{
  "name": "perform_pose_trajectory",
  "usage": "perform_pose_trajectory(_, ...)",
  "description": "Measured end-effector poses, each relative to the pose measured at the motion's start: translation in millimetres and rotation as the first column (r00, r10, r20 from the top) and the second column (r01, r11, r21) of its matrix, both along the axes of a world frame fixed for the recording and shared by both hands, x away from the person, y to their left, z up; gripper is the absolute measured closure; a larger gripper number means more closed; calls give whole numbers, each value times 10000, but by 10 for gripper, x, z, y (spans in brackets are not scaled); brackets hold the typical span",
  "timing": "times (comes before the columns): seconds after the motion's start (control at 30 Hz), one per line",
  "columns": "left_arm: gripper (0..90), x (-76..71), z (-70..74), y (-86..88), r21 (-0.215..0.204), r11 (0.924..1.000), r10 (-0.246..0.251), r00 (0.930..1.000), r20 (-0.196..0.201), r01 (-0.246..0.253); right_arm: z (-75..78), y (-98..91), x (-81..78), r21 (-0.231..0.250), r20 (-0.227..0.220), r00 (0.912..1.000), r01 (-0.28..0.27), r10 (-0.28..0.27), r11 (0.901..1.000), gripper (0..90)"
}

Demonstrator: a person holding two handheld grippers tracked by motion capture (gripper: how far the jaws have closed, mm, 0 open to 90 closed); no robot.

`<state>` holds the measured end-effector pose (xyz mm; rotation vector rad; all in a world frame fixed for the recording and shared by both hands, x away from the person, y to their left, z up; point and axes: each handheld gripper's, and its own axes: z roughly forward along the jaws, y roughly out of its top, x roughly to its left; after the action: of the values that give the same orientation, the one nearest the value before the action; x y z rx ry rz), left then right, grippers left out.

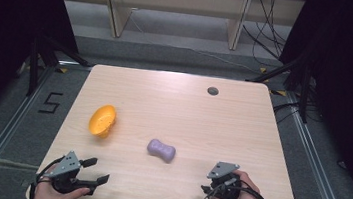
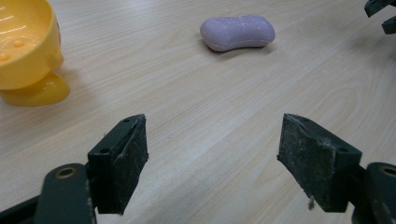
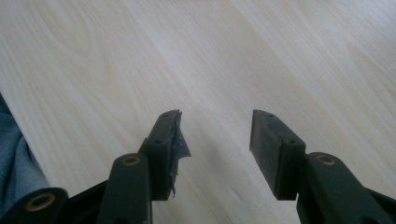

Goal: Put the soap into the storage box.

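Light wood desk (image 1: 174,104). Purple soap bar (image 1: 161,149) near centre, lying flat. Yellow soap dish (image 1: 102,120) at about 10 o'clock from the soap, tipped on its side, well apart from it. Left gripper (image 1: 97,170) at 7 o'clock of the desk, jaws wide apart, empty. Right gripper (image 1: 208,184) at 5 o'clock, jaws parted, holding nothing. Grey round cap (image 1: 212,90) at the desk's 1 o'clock.
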<state>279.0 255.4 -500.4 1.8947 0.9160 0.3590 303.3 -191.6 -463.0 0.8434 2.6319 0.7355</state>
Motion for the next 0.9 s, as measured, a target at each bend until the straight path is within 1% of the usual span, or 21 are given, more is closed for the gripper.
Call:
perform_pose_trajectory(0.03, 228, 4, 5, 2, -23, 10000, -68, 10000, -44, 68, 16, -5, -3, -135, -278, 9996, 30, -33, 9999, 536)
perform_pose_trajectory(0.07, 221, 8, 15, -1, -68, 9999, -101, 9999, -55, 100, 4, 2, -3, -117, -176, 9998, 60, -62, 9999, 549)
perform_pose_trajectory(0.1, 210, 13, 25, -7, -89, 9998, -165, 9999, -2, 165, 11, -5, 9, -151, -80, 9997, -213, 212, 9997, 556)
perform_pose_trajectory(0.17, 187, 38, 60, -7, -32, 9995, -302, 9995, 121, 302, 9, 1, 8, 8, 139, 9999, -95, 95, 10000, 561)
perform_pose_trajectory(0.23, 185, 72, 115, -3, -342, 9989, -302, 9993, 235, 310, 8, -3, 7, -10, 61, 10000, -46, 46, 10000, 561)
perform_pose_trajectory(0.27, 211, 72, 115, -3, -342, 9989, -302, 9993, 235, 310, 4, -3, 7, -34, 70, 9999, -71, 72, 10000, 560)
perform_pose_trajectory(0.3, 284, 85, 177, 0, -948, 9955, -32, 9985, 548, 84, 12, -7, 6, -40, -5, 10000, -66, 66, 10000, 560)
perform_pose_trajectory(0.33, 346, 89, 218, 5, -895, 9960, 95, 9966, 815, -22, 5, -6, 7, 41, -2, 10000, -84, 84, 10000, 561)
perform_pose_trajectory(0.37, 412, 110, 249, 8, -948, 9954, -21, 9946, 1038, 120, 10, -7, 6, 58, -61, 9999, -112, 112, 9999, 562)
perform_pose_trajectory(0.43, 477, 141, 310, 1, -971, 9953, 13, 9970, 776, 62, 8, -2, 6, 103, -81, 9999, -109, 109, 9999, 561)
perform_pose_trajectory(0.47, 491, 168, 331, -2, -871, 9960, -126, 9974, 708, 188, 8, 6, -3, 124, -153, 9999, 2, 0, 9999, 558)
perform_pose_trajectory(0.53, 510, 216, 362, -28, -614, 9972, -379, 9971, 660, 420, 16, 5, 1, 91, -234, 9994, -242, 244, 9997, 551)
perform_pose_trajectory(0.57, 509, 244, 374, -58, -477, 9968, -611, 9966, 559, 638, 21, 8, -4, 53, -217, 9995, -207, 208, 9998, 547)
perform_pose_trajectory(0.63, 501, 291, 402, -93, -40, 9947, -1026, 9935, 502, 1029, 20, 11, -8, 66, -239, 9995, -215, 217, 9997, 542)
perform_pose_trajectory(0.67, 501, 291, 402, -93, -40, 9947, -1026, 9935, 502, 1029, 19, 10, -5, 63, -211, 9995, -254, 255, 9997, 538)
perform_pose_trajectory(0.7, 494, 359, 436, -146, 286, 9904, -1360, 9899, 409, 1349, 18, 10, -4, 54, -206, 9994, -262, 263, 9996, 534)
perform_pose_trajectory(0.73, 478, 381, 448, -163, 409, 9891, -1432, 9890, 364, 1417, 13, 10, 8, 45, -153, 9988, -472, 472, 9989, 529)
perform_pose_trajectory(0.77, 455, 421, 468, -185, 656, 9839, -1686, 9852, 292, 1664, 12, 11, 11, 25, -139, 9987, -498, 498, 9988, 526)
perform_pose_trajectory(0.8, 425, 446, 481, -226, 764, 9821, -1738, 9847, 149, 1722, 17, 13, 1, -19, -86, 9993, -376, 376, 9993, 520)
perform_pose_trajectory(0.87, 368, 520, 511, -294, 1298, 9680, -2182, 9758, 123, 2148, 9, 14, 1, -24, 63, 9993, -375, 375, 9993, 512)
perform_pose_trajectory(0.9, 356, 520, 511, -294, 1298, 9680, -2182, 9758, 123, 2148, 9, 14, 1, -24, 63, 9993, -375, 375, 9993, 512)
